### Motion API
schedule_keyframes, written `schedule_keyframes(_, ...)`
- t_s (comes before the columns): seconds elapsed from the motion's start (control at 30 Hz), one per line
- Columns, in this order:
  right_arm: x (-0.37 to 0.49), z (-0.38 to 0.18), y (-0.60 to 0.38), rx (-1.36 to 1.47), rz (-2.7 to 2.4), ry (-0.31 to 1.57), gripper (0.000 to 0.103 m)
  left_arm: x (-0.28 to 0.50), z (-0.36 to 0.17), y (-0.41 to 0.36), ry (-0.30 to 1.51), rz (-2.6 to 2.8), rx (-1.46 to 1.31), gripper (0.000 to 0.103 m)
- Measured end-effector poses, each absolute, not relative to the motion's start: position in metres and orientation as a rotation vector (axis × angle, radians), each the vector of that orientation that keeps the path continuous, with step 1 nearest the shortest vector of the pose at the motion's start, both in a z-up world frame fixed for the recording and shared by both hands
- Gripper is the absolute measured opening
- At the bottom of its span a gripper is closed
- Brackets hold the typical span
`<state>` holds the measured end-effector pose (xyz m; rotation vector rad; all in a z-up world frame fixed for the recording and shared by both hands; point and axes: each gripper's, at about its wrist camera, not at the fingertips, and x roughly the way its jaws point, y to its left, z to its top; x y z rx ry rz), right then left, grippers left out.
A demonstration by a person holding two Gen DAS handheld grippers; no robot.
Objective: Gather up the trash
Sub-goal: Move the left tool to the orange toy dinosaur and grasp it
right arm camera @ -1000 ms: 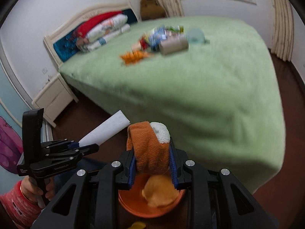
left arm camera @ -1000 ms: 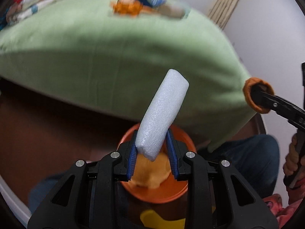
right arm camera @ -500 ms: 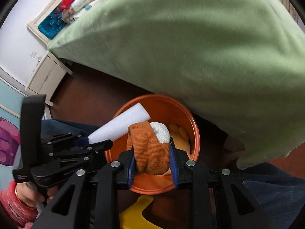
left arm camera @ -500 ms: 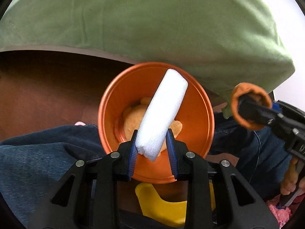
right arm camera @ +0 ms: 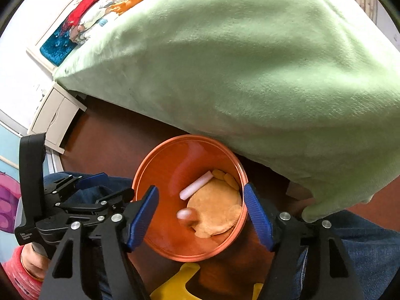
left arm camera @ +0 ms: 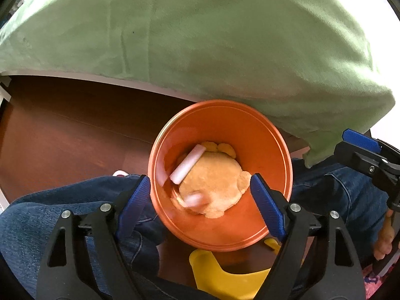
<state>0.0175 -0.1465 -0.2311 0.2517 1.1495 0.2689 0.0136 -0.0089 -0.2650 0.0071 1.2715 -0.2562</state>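
Observation:
An orange bin (left arm camera: 275, 155) stands on the dark wood floor beside the bed; it also shows in the right wrist view (right arm camera: 160, 170). Inside it lie a white foam stick (left arm camera: 187, 164), an orange plush piece (left arm camera: 215, 185) and a blurred small orange-and-white piece (left arm camera: 195, 199). The foam stick (right arm camera: 196, 185), the plush (right arm camera: 217, 207) and the blurred piece (right arm camera: 186, 215) show in the right wrist view too. My left gripper (left arm camera: 202, 203) is open and empty above the bin. My right gripper (right arm camera: 201, 216) is open and empty above it as well.
The green bedspread (left arm camera: 200, 37) hangs over the bed edge just behind the bin. A yellow object (left arm camera: 225, 277) lies below the bin. The person's blue jeans (left arm camera: 62, 215) flank it. A white nightstand (right arm camera: 55, 115) stands far left. More items lie far up the bed (right arm camera: 130, 0).
Both grippers have opened over the bin. The foam stick has dropped from the left one and the orange-and-white piece from the right one into the bin.

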Motion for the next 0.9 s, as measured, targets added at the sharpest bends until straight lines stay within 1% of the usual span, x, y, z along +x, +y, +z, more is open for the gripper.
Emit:
schedule_keyframes(0.2, 0.018, -0.229, -0.155, 0.276, 0.267, 1.145, 0.074, 0.015, -0.261, -0.003, 1.27, -0.244, -0.004, 0.081)
schedule_keyframes(0.5, 0.019, -0.216, -0.154, 0.294, 0.268, 1.121, 0.074, 0.017, -0.247, -0.005, 1.233, -0.245, -0.002, 0.081)
schedule_keyframes(0.7, 0.019, -0.189, -0.158, 0.293, 0.276, 1.058, 0.076, 0.021, -0.221, -0.006, 1.171, -0.247, 0.017, 0.081)
schedule_keyframes(0.9, 0.021, -0.155, -0.164, 0.297, 0.283, 0.959, 0.078, 0.032, -0.185, -0.008, 1.067, -0.249, 0.03, 0.087)
